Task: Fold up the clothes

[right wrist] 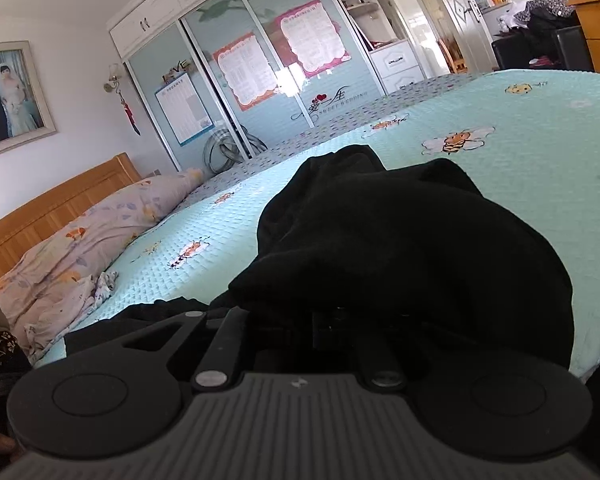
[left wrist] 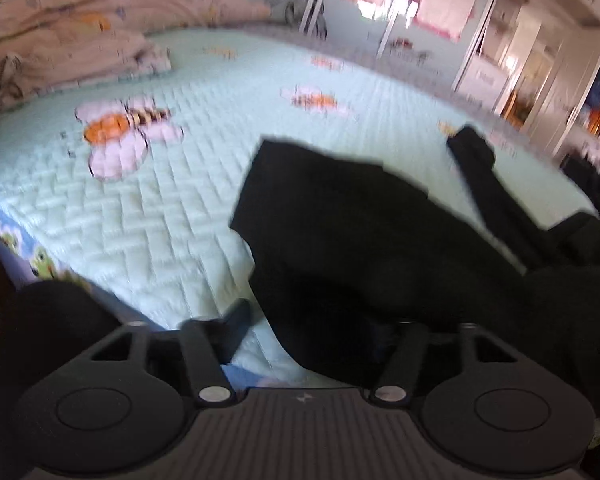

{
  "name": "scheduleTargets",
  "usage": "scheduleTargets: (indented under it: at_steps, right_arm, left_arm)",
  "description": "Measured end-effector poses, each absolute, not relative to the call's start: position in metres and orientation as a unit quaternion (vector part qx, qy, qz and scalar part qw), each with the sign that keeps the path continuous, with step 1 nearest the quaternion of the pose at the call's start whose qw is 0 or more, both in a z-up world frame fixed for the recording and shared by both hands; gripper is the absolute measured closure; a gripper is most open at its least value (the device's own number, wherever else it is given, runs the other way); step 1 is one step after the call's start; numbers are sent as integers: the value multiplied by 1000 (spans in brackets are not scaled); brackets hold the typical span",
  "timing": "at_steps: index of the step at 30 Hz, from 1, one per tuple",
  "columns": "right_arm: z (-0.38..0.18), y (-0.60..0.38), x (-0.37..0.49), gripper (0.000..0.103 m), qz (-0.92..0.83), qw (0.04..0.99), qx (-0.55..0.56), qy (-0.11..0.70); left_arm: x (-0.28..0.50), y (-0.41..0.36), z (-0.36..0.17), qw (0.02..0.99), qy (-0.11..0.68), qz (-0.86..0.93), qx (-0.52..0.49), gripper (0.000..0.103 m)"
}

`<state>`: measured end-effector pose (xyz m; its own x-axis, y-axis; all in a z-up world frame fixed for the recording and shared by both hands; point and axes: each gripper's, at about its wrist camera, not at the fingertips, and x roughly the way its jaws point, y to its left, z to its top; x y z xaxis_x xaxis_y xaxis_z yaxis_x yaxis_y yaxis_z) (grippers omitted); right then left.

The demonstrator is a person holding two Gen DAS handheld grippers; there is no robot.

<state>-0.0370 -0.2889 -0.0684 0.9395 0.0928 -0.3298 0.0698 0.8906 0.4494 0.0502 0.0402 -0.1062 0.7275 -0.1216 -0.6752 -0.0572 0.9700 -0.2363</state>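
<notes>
1. The black garment (right wrist: pixel 400 248) lies bunched on the bed (right wrist: pixel 520 208); no neat fold shows yet.
2. Right gripper (right wrist: pixel 324 320): jaws closed on the garment's near edge.
3. Left gripper (left wrist: pixel 312 332): jaws apart, gripping nothing.
4. Left to do, I judge: spreading, folding.

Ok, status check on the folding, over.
Left hand-held gripper open beside the black garment. Right hand-held gripper shut on black garment. Garment bunched on the bed.
</notes>
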Motion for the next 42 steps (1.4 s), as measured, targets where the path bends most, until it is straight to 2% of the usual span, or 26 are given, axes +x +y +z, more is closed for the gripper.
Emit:
scheduleTargets:
  at_steps: [1, 3, 4, 6, 7, 8, 9, 11, 15, 19, 22, 26, 30, 32, 34, 35, 36, 37, 38, 40, 41, 42]
  right_arm:
    - [-69, -289, -37, 91, 6, 957, 232, 177]
    - [-68, -289, -36, 90, 7, 956, 230, 182]
    - [-68, -288, -34, 88, 9, 956, 231, 182]
    - [-69, -290, -32, 78, 18, 954, 239, 182]
    - [-67, -291, -33, 77, 21, 954, 240, 178]
    - [-65, -293, -34, 78, 20, 956, 236, 172]
    - [-62, -293, -35, 81, 19, 959, 227, 167]
    - [-53, -295, -36, 93, 11, 964, 213, 160]
    - [-30, -307, -40, 94, -4, 968, 214, 134]
    - [1, -321, -52, 94, -6, 969, 231, 87]
    - [25, -327, -55, 94, -5, 972, 228, 62]
    - [75, -333, -56, 95, 6, 976, 219, 3]
    - [153, -343, -53, 95, 27, 976, 205, -64]
    - [193, -344, -48, 95, 40, 979, 181, -81]
    - [218, -343, -49, 95, 50, 981, 161, -96]
    - [230, -342, -50, 95, 55, 982, 152, -102]
    - [236, -342, -51, 95, 57, 981, 148, -108]
    - [236, -343, -53, 95, 58, 981, 149, -110]
    - [234, -344, -54, 95, 57, 981, 152, -108]
    - [224, -347, -56, 95, 51, 981, 161, -94]
    - [218, -349, -55, 94, 49, 981, 165, -86]
    - [214, -350, -57, 94, 48, 981, 166, -84]
  left_arm:
    - [51, 39, -108, 922, 370, -19, -115, 33]
    - [51, 37, -108, 922, 370, -19, -110, 19]
    - [50, 38, -107, 923, 368, -18, -110, 17]
    - [42, 41, -99, 933, 340, -20, -118, 16]
    - [39, 42, -95, 940, 321, -18, -114, 17]
    - [36, 43, -90, 947, 302, -17, -110, 24]
    - [39, 43, -88, 948, 301, -23, -101, 42]
    - [49, 45, -88, 943, 313, -35, -106, 68]
    - [77, 58, -96, 915, 359, -53, -175, 84]
    - [85, 57, -96, 905, 366, -85, -199, 90]
    - [92, 53, -72, 913, 341, -101, -198, 96]
    - [96, 58, 24, 955, 225, -83, -173, 103]
    - [79, 64, 145, 981, 83, -43, -168, 103]
    - [63, 60, 169, 980, 62, -66, -175, 100]
    - [40, 52, 173, 974, 56, -116, -186, 91]
    - [28, 48, 175, 970, 54, -142, -191, 79]
    - [17, 44, 176, 965, 52, -167, -196, 58]
    - [9, 28, 152, 960, 78, -190, -190, 45]
    - [2, 12, 128, 954, 103, -212, -183, 27]
    - [9, -26, 68, 933, 202, -246, -165, 27]
    - [17, -44, 37, 916, 260, -262, -160, 30]
    - [30, -56, 7, 883, 326, -283, -183, 32]
